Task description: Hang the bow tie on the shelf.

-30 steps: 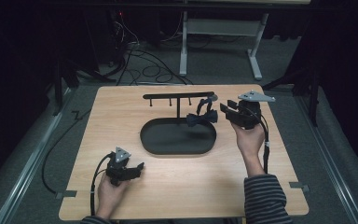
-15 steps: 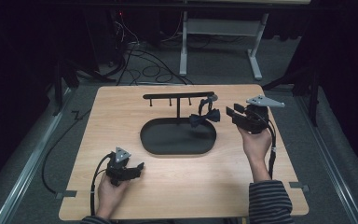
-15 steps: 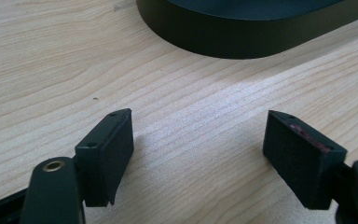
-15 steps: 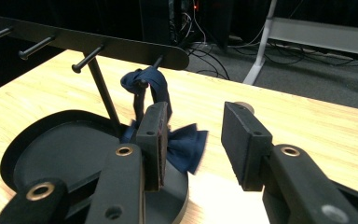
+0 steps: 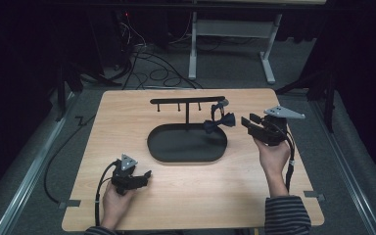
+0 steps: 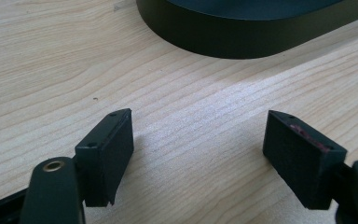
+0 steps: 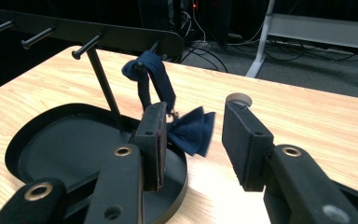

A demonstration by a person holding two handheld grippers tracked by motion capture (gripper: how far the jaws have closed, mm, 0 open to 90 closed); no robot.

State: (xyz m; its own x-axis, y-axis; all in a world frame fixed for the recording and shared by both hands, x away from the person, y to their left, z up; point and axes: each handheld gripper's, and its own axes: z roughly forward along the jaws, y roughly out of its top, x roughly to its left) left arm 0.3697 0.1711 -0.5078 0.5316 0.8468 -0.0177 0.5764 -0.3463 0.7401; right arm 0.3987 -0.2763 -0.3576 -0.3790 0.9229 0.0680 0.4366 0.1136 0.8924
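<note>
Two tools over one wooden desk point(image 5: 127, 122). Right tool point(image 5: 248, 122) held above the right side of the desk, aimed at a dark blue bow tie point(image 5: 219, 122) on its strap. Bow tie hanging from the last peg at the right end of a black rack point(image 5: 188, 100), dangling just over the right rim of the rack's oval black tray point(image 5: 186, 144). In the right gripper view, bow tie point(image 7: 191, 129) ahead of the right tool point(image 7: 193, 140), partly hidden behind the left jaw, not between the pads and not touched. Jaws of that tool apart, about half spread, just been opening, nothing between them. Left tool point(image 5: 144, 175) low on the near left part of the desk, in the left hand point(image 5: 115, 203), pointing toward the tray. In the left gripper view, left tool point(image 6: 198, 154) with jaws wide apart over bare wood, nothing between them, tray wall point(image 6: 242, 39) near ahead. Right hand point(image 5: 272, 156) gripping the right tool from below, striped sleeve point(image 5: 286, 215) at the near edge of the desk. Cables point(image 5: 147, 61) on the floor beyond the desk.
</note>
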